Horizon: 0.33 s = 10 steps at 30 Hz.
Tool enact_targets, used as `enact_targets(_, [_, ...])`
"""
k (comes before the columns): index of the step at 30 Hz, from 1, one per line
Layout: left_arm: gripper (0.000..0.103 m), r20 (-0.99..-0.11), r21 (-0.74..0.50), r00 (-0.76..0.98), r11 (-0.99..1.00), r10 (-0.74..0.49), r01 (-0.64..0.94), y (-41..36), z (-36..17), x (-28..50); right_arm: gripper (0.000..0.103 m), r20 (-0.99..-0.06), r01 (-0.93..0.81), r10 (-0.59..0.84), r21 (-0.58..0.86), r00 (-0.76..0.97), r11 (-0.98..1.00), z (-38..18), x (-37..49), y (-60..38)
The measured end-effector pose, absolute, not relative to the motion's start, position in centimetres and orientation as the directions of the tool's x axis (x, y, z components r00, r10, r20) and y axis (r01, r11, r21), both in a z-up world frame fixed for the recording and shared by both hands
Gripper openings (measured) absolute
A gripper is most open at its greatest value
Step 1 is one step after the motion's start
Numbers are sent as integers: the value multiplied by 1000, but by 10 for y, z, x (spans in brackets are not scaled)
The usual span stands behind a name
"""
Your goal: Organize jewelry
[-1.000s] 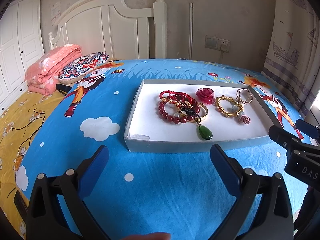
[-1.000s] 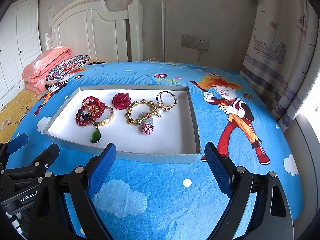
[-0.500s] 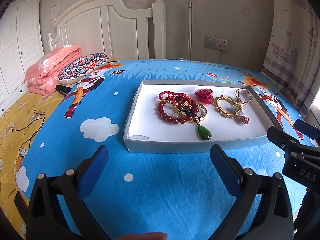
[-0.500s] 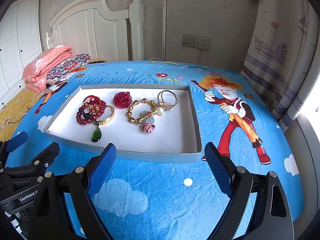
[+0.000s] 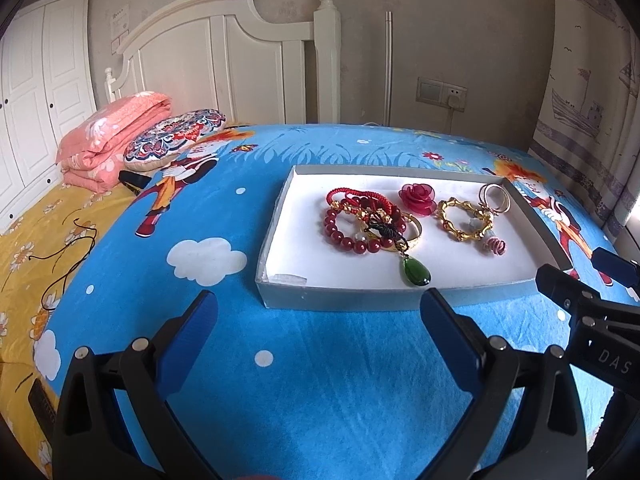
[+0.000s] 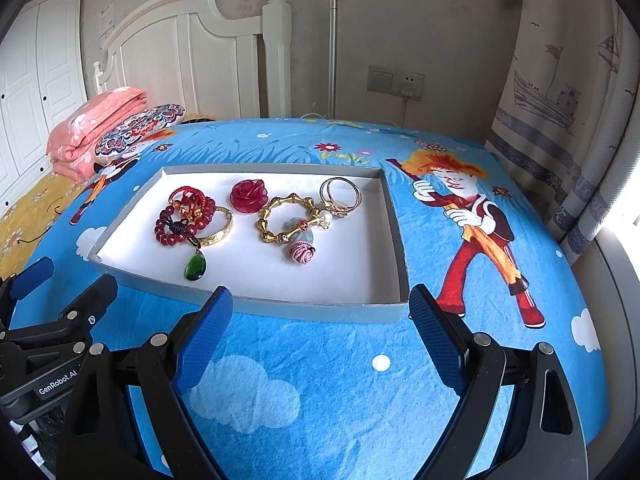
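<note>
Both tongs (left [image 5: 318, 322], right [image 6: 320, 318]) stood apart, empty. Bead bracelet [image 6: 176, 226] at tray [image 6: 394, 232] 9 o'clock: light, slippery; take by rim.

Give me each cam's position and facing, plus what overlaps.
Left wrist: rides the left tool, low over the bed, aimed at the tray and headboard; its own open blue fingers frame the bottom, the right tool pokes in at right.
Right wrist: rides the right tool, further right, same heading; its open fingers show, the left tool enters at left.
Shared: tray, green pendant, rose, headboard, socket.
</note>
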<state>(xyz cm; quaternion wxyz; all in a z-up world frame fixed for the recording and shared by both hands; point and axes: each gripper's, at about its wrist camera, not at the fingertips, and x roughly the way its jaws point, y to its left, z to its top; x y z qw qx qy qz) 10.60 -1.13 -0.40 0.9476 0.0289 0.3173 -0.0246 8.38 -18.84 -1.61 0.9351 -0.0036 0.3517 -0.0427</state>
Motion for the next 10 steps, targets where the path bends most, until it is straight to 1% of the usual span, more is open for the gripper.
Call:
enact_targets(5, [98, -629, 39, 776, 995, -46, 90, 4, 5, 119, 84, -649, 98, -102, -42, 754, 994, -12, 84, -206])
enact_targets(7, [98, -634, 27, 773, 997, -36, 68, 26, 11, 129, 84, -643, 144, -131, -33, 755, 989, -7, 86, -233])
enact_targets(10, [98, -652, 3, 758, 1000, -2, 6, 70, 12, 156, 84, -650, 261, -201, -5, 733, 965, -8, 93, -293])
